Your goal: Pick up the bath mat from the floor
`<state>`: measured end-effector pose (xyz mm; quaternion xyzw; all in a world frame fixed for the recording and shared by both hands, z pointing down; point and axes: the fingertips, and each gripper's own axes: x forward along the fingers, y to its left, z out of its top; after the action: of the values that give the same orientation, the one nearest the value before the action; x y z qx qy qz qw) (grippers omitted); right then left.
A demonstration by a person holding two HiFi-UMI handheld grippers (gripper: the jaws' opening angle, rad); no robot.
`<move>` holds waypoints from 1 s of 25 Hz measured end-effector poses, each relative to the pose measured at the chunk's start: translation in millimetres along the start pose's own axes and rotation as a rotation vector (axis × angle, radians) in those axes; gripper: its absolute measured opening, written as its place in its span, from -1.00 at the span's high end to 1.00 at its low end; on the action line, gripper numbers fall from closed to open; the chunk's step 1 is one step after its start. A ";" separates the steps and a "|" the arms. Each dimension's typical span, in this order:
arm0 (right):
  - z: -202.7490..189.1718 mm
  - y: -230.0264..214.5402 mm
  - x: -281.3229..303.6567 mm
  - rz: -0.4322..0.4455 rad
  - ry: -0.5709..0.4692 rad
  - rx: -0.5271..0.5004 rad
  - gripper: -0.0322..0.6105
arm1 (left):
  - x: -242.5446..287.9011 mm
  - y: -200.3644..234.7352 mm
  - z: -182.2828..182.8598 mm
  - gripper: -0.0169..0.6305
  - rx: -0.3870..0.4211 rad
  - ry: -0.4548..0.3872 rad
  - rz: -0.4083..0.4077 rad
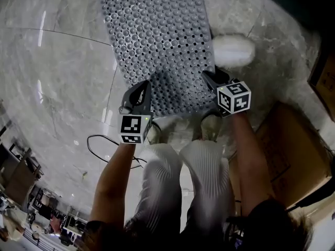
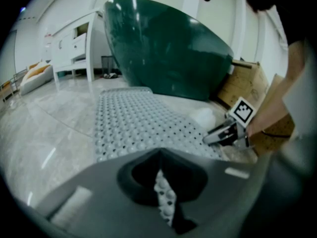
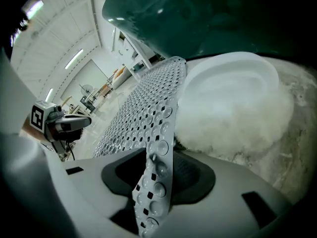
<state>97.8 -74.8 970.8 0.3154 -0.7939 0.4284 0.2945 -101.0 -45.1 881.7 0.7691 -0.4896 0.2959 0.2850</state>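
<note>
The grey bath mat (image 1: 157,35), studded with bumps and holes, lies on the marble floor and runs away from me. My left gripper (image 1: 141,85) is at its near left corner. In the left gripper view a bit of mat (image 2: 163,200) is pinched in the narrow gap of the left gripper (image 2: 163,205). My right gripper (image 1: 212,76) is at the near right corner. There the mat's edge (image 3: 156,148) stands lifted between the jaws of the right gripper (image 3: 154,202), which are shut on it.
A white fluffy item (image 1: 233,50) lies against the mat's right edge. A dark green tub (image 2: 163,48) stands beyond the mat. Cardboard boxes (image 1: 293,156) are at the right. A black cable (image 1: 99,140) lies at the left. The person's shoes (image 1: 210,127) are just behind the mat.
</note>
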 end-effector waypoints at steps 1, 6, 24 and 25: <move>0.0 1.2 -0.5 0.024 -0.001 0.017 0.43 | 0.4 0.5 -0.5 0.93 0.001 0.000 -0.001; -2.7 9.5 1.2 0.184 0.048 0.118 0.61 | 2.2 -1.3 -3.4 0.93 -0.001 0.000 -0.010; 16.1 66.6 -8.6 0.193 0.108 0.032 0.81 | -37.5 2.3 12.1 0.93 -0.016 0.012 -0.007; 21.8 74.2 -13.2 0.192 0.101 0.030 0.82 | -44.1 2.9 15.7 0.93 -0.020 0.016 -0.003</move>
<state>45.8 -58.2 914.3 0.2201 -0.7980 0.4820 0.2870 -116.1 -31.8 839.4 0.7647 -0.4889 0.2967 0.2970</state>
